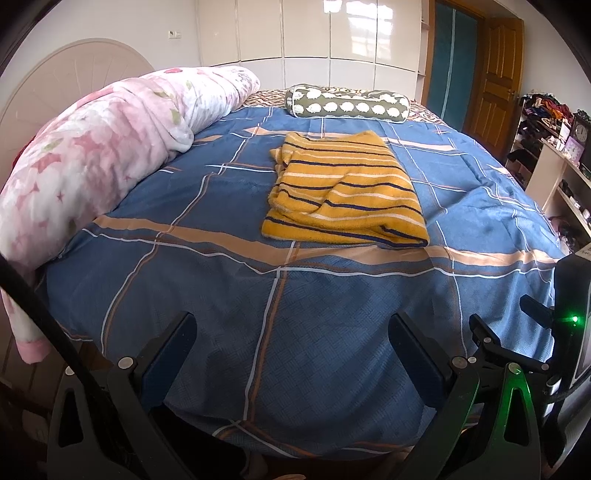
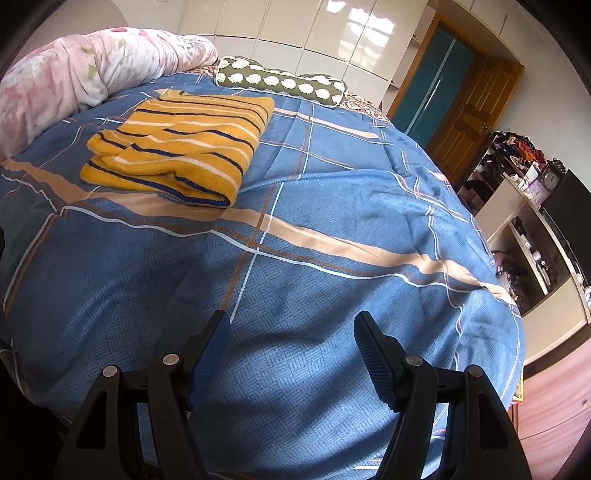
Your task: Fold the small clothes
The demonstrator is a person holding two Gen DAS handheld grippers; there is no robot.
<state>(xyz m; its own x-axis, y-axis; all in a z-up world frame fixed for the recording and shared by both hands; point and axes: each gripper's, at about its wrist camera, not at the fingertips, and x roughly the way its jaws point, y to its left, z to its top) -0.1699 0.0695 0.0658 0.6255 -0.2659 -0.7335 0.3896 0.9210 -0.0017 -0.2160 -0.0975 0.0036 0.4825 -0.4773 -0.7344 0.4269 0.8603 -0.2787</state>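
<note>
Two grippers: both spread wide, nothing between their fingers
Left gripper (image 1: 291,328): released, above the blue bedspread (image 1: 221,314)
Right gripper (image 2: 290,328): released, above bedspread
Striped yellow garment (image 1: 343,192): folded, on bedspread, well apart from both

I see a bed with a blue plaid cover (image 1: 221,295), a glossy white wardrobe (image 1: 306,33) reflecting window light, a wooden door (image 1: 498,85), and cluttered white shelves (image 2: 532,236) on the right.
</note>
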